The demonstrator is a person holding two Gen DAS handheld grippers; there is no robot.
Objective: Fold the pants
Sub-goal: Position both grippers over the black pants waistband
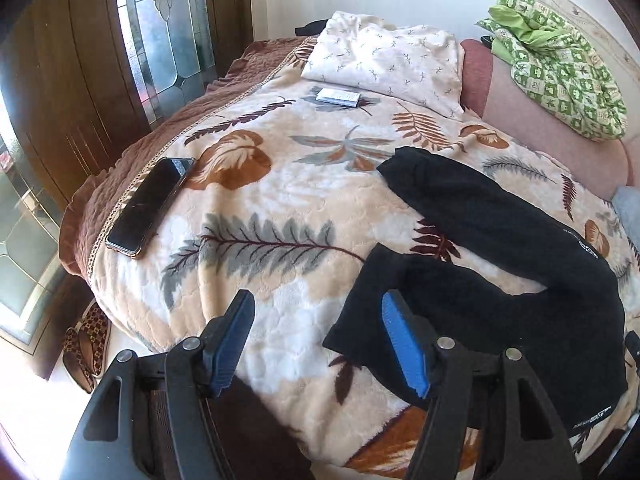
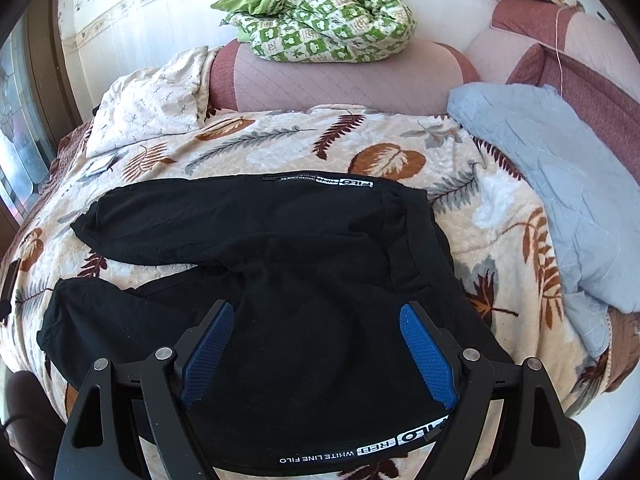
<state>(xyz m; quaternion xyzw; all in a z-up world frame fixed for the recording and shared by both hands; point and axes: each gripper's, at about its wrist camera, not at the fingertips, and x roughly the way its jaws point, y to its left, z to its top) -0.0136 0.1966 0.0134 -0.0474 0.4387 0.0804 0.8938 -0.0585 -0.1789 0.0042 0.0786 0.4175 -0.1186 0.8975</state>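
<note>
a: what's on the bed [image 1: 280, 208]?

b: a leaf-print blanket [image 2: 500, 220] covers it. the black pants [image 2: 280, 280] lie spread on top, legs apart, waistband nearest the right wrist camera. a pillow [image 1: 384, 56] sits at the head, a green quilt [image 2: 320, 12] on the headboard, a blue blanket [image 2: 560, 184] to the right. a phone [image 1: 148, 206] and a small booklet [image 1: 338, 97] lie on the blanket.

a: and the grippers?

b: the left gripper [image 1: 318, 346] points down beside a leg hem, fingers spread, nothing between them. the right gripper [image 2: 316, 354] hovers over the pants, fingers wide, gripping nothing.
</note>
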